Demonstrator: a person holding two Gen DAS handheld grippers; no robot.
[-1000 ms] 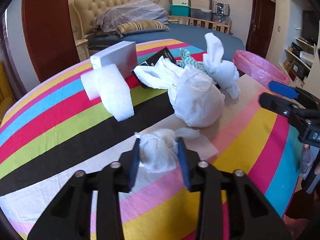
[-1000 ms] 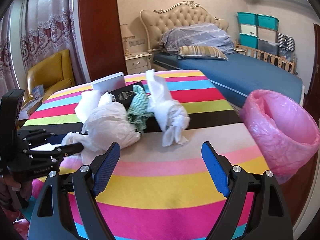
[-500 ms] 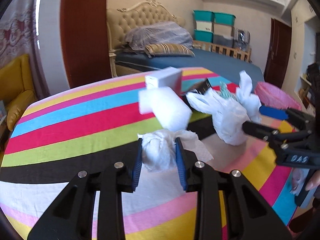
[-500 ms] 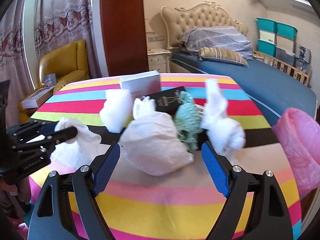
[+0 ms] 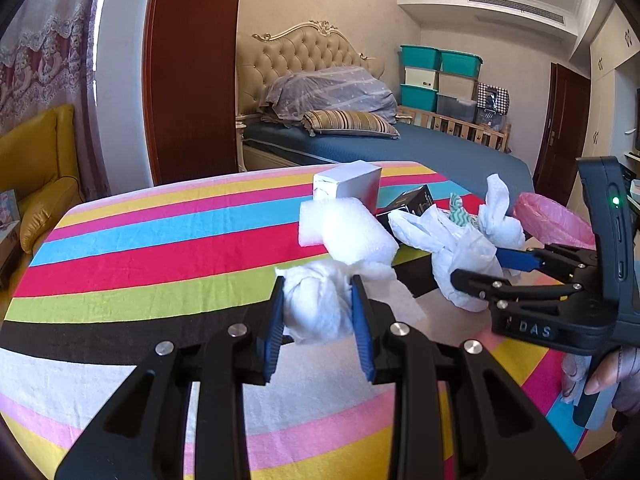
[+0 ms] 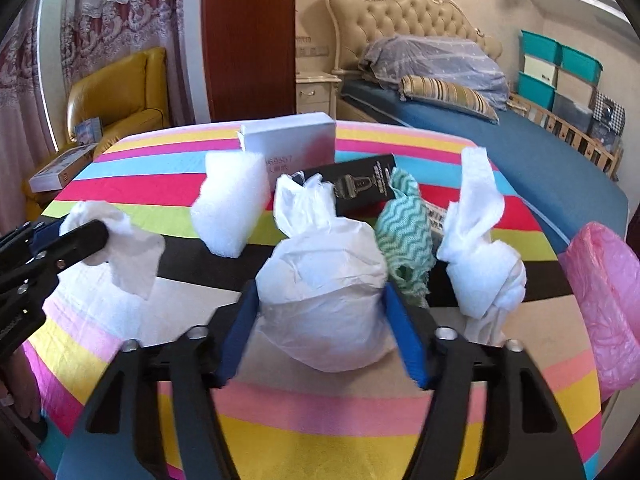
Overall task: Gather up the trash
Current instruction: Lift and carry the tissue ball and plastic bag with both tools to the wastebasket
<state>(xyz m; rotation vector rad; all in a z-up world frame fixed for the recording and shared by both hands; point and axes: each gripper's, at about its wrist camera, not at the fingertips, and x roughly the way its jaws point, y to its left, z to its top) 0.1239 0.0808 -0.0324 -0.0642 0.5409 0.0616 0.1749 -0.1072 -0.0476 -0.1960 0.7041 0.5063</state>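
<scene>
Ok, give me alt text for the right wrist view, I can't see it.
The right gripper has just been closing around a knotted white plastic bag on the striped tablecloth. A green patterned cloth and twisted white tissue lie right of it, a pink-lined bin at the edge.

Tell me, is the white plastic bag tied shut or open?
Tied shut: the white plastic bag has its top twisted into a knot with loose ends above.
</scene>
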